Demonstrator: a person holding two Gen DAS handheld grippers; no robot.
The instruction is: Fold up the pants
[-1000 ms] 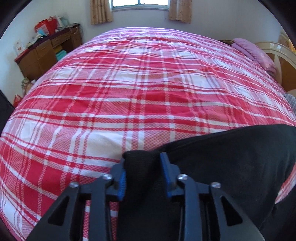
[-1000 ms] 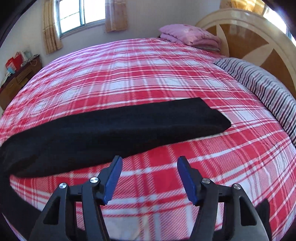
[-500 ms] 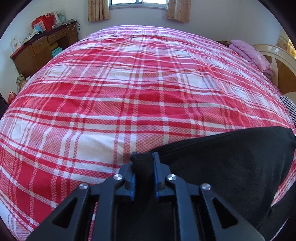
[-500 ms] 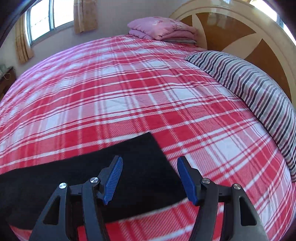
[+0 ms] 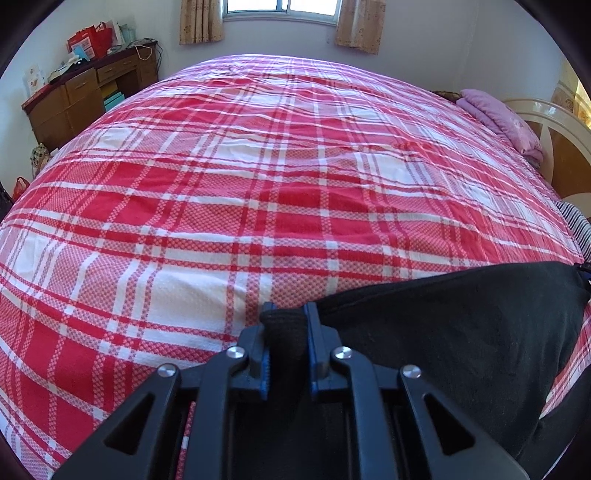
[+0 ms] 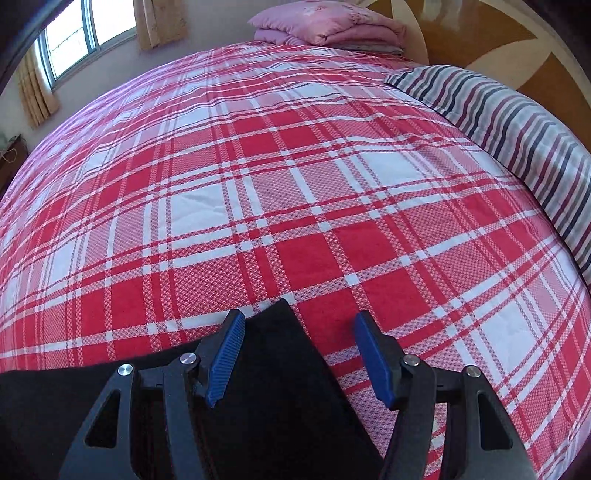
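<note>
The black pants (image 5: 461, 332) lie on the red and white plaid bedspread (image 5: 258, 184). In the left wrist view my left gripper (image 5: 286, 314) is shut on one corner of the pants, and the black cloth bulges up between its blue pads. In the right wrist view my right gripper (image 6: 299, 347) stands open over the other end of the pants (image 6: 273, 387). The corner of the cloth reaches between its blue fingers (image 6: 227, 354) without the pads pressing on it.
A striped pillow (image 6: 517, 122) lies along the right side of the bed before a wooden headboard (image 6: 517, 40). Folded pink bedding (image 6: 325, 26) sits at the far end. A wooden desk (image 5: 74, 99) with clutter stands left, under a curtained window (image 5: 280, 5).
My left gripper closed on the pants corner and has held it since. My right gripper travelled along the pants leg to its end, still open.
</note>
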